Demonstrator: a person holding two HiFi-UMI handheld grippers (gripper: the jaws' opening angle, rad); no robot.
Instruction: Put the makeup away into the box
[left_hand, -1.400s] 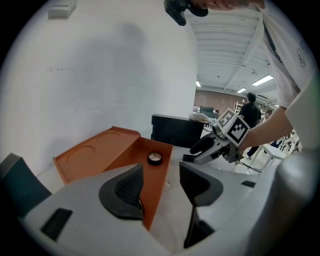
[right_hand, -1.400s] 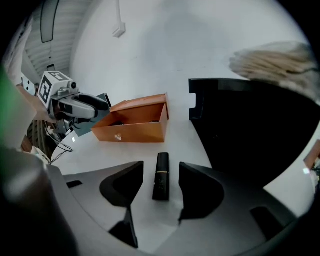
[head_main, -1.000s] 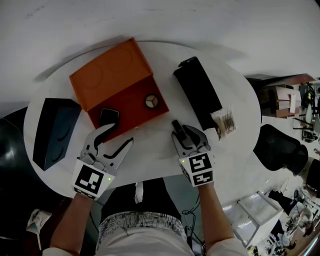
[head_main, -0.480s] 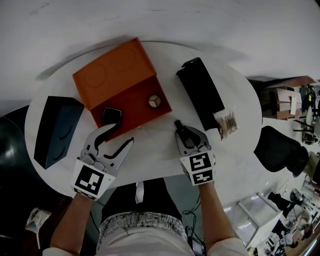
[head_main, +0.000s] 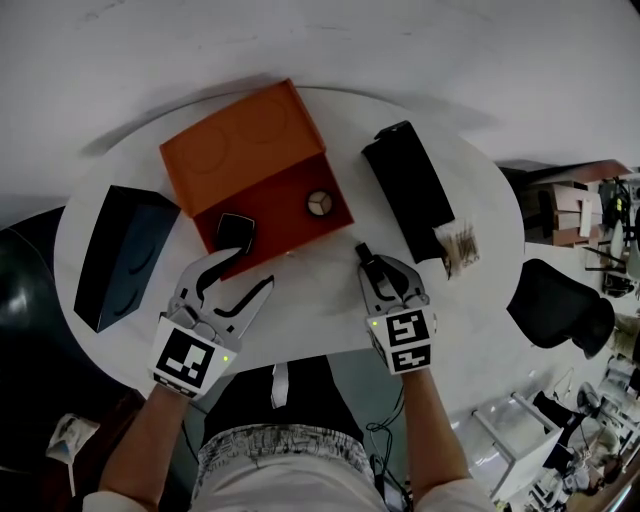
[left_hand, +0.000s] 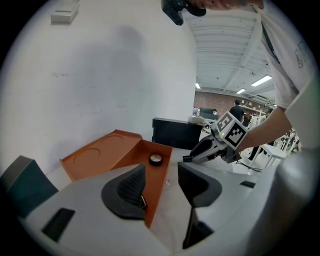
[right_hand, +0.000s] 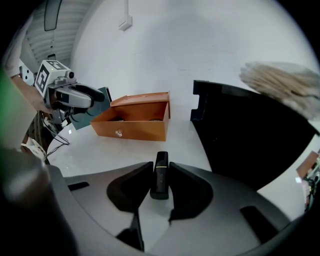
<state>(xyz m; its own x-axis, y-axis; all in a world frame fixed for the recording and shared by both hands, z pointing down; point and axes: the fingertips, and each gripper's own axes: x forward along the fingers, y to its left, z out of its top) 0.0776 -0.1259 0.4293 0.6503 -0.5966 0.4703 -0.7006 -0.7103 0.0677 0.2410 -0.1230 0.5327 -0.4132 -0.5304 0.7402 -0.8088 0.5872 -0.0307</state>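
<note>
Within just-closed right hand-held gripper (right_hand: 160, 169) | black tube (right_hand: 160, 176) | long axis toward box (right_hand: 132, 126)

No legible txt, labels or nos. anywhere.

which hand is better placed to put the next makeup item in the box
Right. The right gripper has just closed its jaws on the black tube, facing the orange box. The left gripper, jaws just easing inward, stands open with nothing between them.

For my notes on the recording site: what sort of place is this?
Probably a lab or workshop hall: a round white table, ceiling strip lights, and cluttered benches beside a black office chair.
</note>
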